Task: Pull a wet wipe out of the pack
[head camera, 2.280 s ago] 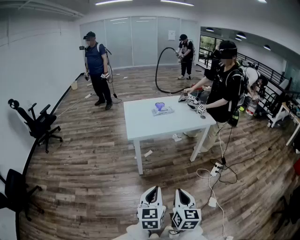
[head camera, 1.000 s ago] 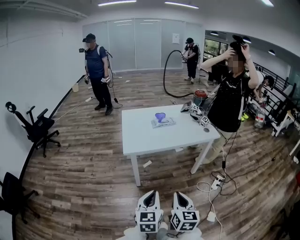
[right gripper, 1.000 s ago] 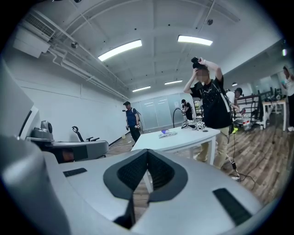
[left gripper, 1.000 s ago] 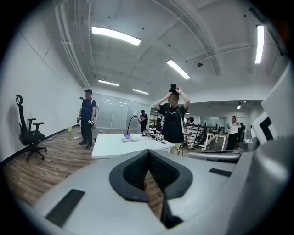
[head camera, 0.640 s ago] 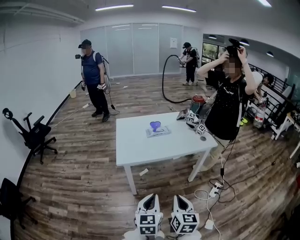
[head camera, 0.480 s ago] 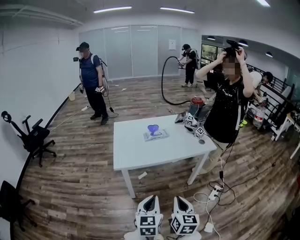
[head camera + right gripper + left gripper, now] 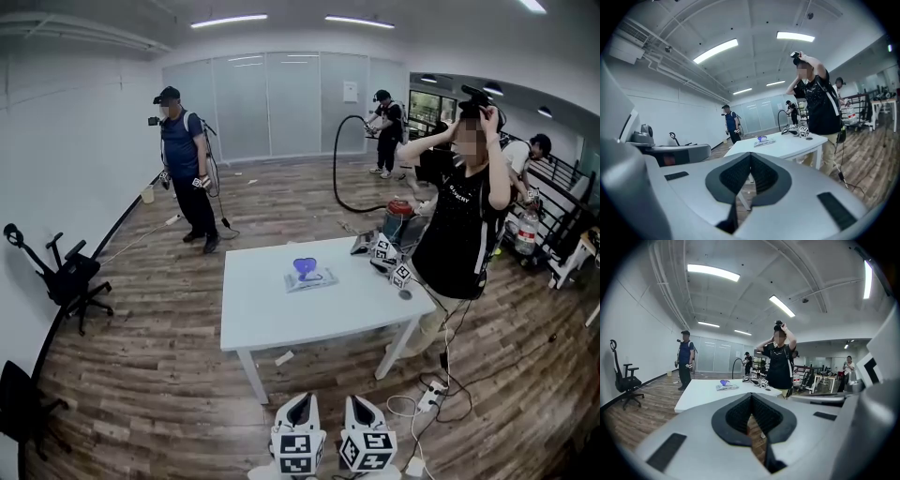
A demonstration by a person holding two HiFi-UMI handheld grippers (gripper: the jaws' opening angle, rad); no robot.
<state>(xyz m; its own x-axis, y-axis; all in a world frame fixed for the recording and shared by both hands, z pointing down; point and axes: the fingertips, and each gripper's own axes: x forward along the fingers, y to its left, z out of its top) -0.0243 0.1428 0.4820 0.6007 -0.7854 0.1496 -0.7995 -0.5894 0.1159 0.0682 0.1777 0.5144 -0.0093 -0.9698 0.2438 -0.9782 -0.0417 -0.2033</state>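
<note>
A flat wet wipe pack lies near the middle of the white table, with a purple wipe standing up out of it. The pack also shows far ahead in the left gripper view and the right gripper view. My left gripper and right gripper hang side by side at the bottom of the head view, well short of the table. Both are shut with nothing between the jaws, as the left gripper and the right gripper show in their own views.
A person in black stands at the table's right end, hands at a headset. Two spare marker-cube grippers lie on that end. Cables and a power strip lie on the floor to the right. An office chair stands at the left wall.
The table and pack have drawn nearer and shifted left in the head view. The person in black has straightened and lifted both hands to the headset. My grippers stay shut.
</note>
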